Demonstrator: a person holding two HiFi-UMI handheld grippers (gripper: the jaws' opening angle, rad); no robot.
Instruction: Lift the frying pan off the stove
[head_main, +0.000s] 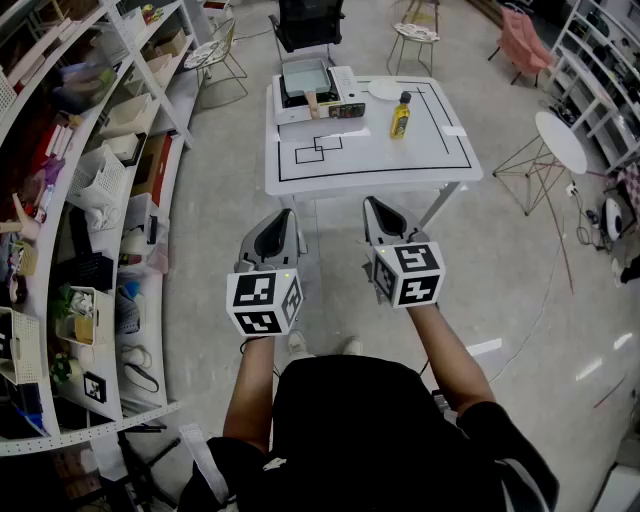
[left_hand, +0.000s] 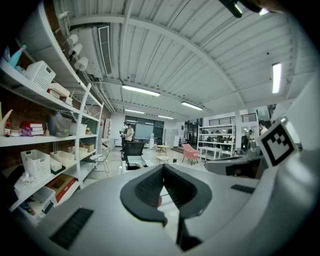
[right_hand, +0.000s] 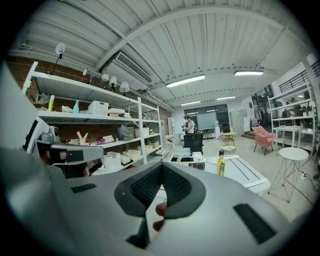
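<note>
The left hand-held gripper (head_main: 283, 216) and right hand-held gripper (head_main: 372, 204) are closed, empty; the pan (head_main: 305, 78) sits at 12 o'clock on the stove (head_main: 347, 88).

Crowded white shelving (head_main: 140, 290) lines the left of a pale, glossy floor (head_main: 215, 215). A white worktop (head_main: 430, 160) stands ahead; strip lights (right_hand: 185, 81) glow overhead.

Frying pan (head_main: 306, 78) on stove (head_main: 348, 92), bottle (head_main: 401, 116) rightward

Bright, even light from ceiling strips (left_hand: 141, 90); heavy fisheye warping, dark corners.
</note>
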